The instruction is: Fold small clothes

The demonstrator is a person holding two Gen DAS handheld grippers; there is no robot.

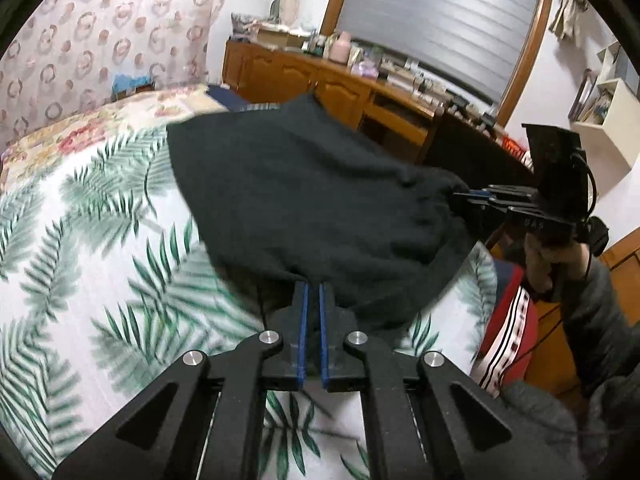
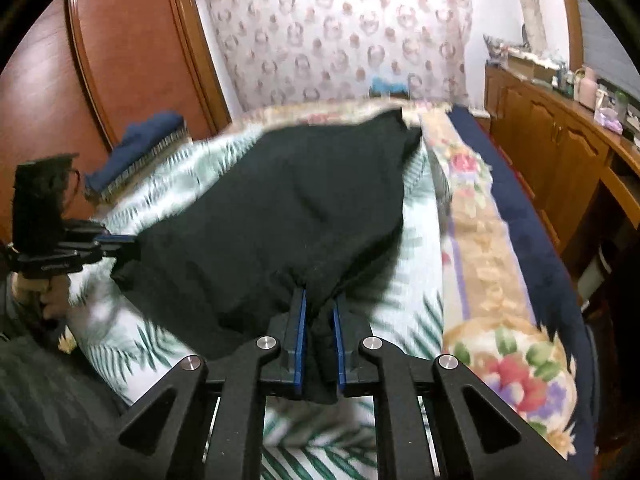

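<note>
Folding has barely begun. Left wrist view: your left gripper (image 1: 313, 292) pinches the near edge of the dark garment (image 1: 304, 184), which spreads ahead of its tips over the leaf-print bedspread (image 1: 92, 216). Right wrist view: your right gripper (image 2: 319, 300) clamps a bunched corner; cloth stretches forward and leftward, no fold made yet.

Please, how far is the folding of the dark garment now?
Done: both grips are taken; the left gripper and right gripper are shut on the near edge of the dark garment. In hand: that edge is lifted off the leaf-print bedcover. Left: no fold shows yet.
</note>
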